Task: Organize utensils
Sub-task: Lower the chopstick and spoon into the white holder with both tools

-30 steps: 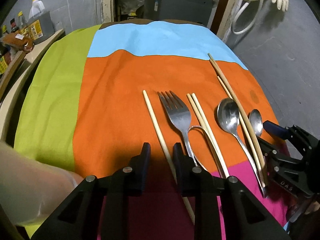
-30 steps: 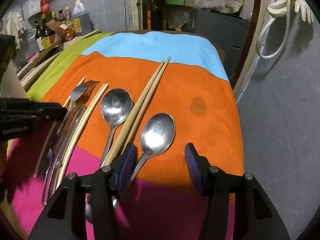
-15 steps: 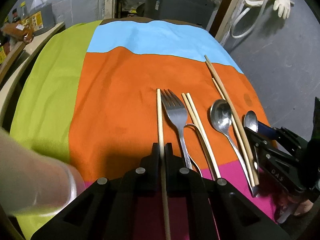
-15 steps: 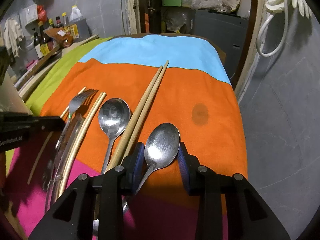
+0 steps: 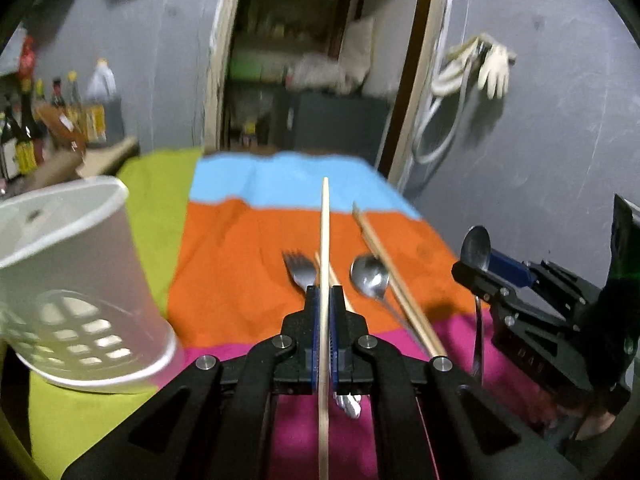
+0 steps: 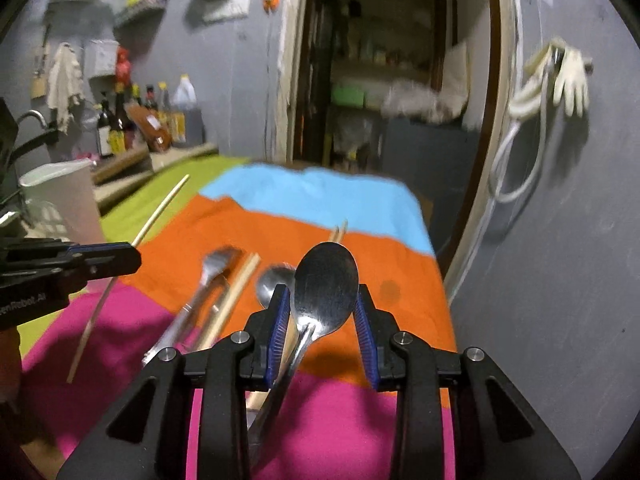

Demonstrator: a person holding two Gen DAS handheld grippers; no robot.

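Two grippers are both loaded above the desk [image 5: 224, 280], which is covered by a cloth in green, blue, orange and pink bands. The left gripper [image 5: 325, 294] is clamped tight on a single pale chopstick [image 5: 325, 220] that runs straight forward between its pads, clear of the cloth. The right gripper [image 6: 320, 300], whose jaws have just been closing, pinches a steel spoon [image 6: 326, 280] by the neck, bowl up and facing the camera. On the cloth lie a fork [image 5: 300, 272], a second spoon [image 5: 370, 278] and a darker chopstick pair [image 5: 384, 268] beside it. A white perforated utensil holder [image 5: 80, 280] stands at the left edge.
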